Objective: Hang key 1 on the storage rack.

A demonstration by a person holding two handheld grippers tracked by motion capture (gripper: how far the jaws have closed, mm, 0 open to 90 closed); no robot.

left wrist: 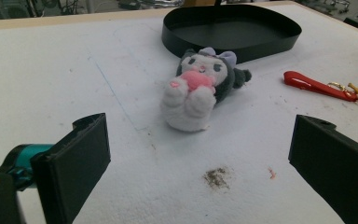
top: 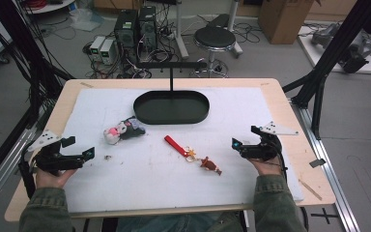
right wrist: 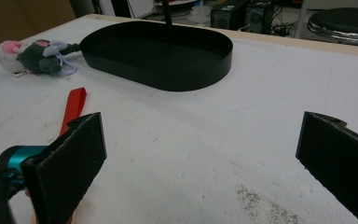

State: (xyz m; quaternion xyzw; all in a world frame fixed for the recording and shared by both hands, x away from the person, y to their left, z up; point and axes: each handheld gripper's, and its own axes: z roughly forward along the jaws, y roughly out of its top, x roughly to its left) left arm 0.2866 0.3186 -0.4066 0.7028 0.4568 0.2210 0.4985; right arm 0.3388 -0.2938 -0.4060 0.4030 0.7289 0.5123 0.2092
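A small plush toy (top: 121, 130), white, pink and dark grey, lies on the white mat left of centre; it also lies ahead of the jaws in the left gripper view, plush toy (left wrist: 198, 88). A red strap keychain (top: 178, 145) with a gold clasp and a small brown charm (top: 210, 165) lies mid-mat. A black oval tray (top: 171, 107) sits at the back. My left gripper (top: 79, 153) rests at the mat's left edge, open and empty. My right gripper (top: 245, 140) is at the right, open, nothing between its jaws. Left gripper (left wrist: 198, 163) and right gripper (right wrist: 203, 158) show wide-apart jaws.
A thin black post (top: 171, 79) with a crossbar rises behind the tray. The white mat (top: 251, 111) covers a wooden table (top: 290, 116). A dark smudge (left wrist: 216, 177) marks the mat near the left gripper. Stool, computers and cables stand on the floor beyond.
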